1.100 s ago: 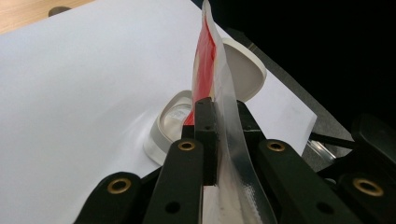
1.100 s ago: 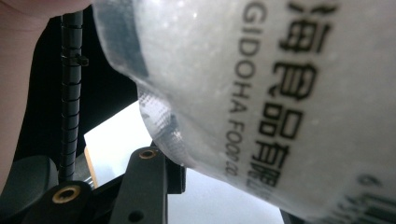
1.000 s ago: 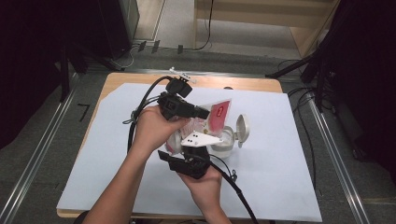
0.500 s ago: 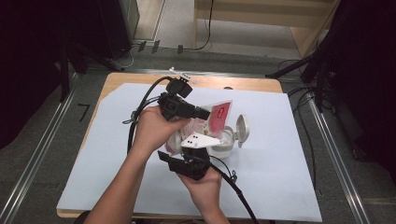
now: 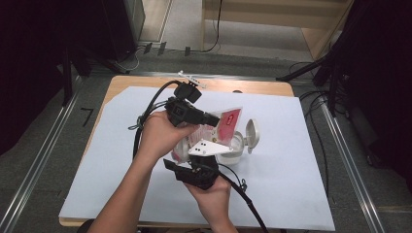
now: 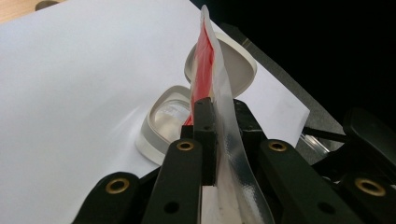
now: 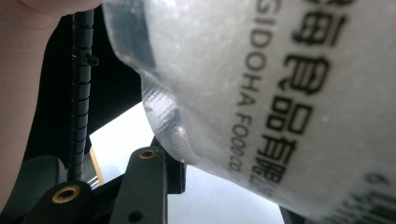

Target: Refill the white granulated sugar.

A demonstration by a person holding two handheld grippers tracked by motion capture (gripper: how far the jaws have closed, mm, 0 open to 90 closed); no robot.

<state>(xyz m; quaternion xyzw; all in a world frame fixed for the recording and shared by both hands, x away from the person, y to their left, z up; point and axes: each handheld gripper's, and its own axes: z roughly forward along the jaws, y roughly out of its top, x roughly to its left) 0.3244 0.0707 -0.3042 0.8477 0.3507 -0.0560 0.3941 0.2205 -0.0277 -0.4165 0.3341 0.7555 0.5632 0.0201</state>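
Item: red-and-clear food pouch [image 5: 228, 124], held above a white container [image 5: 235, 148] with its flip lid [image 5: 252, 136] open, on the paper-covered surface [image 5: 291, 194].
Left gripper [image 6: 212, 121]: jaws clenched on pouch edge.
Right gripper [image 5: 201, 162]: jaws grasping the pouch's other end.
Progress: pouch looks unopened; tearing and emptying remain.
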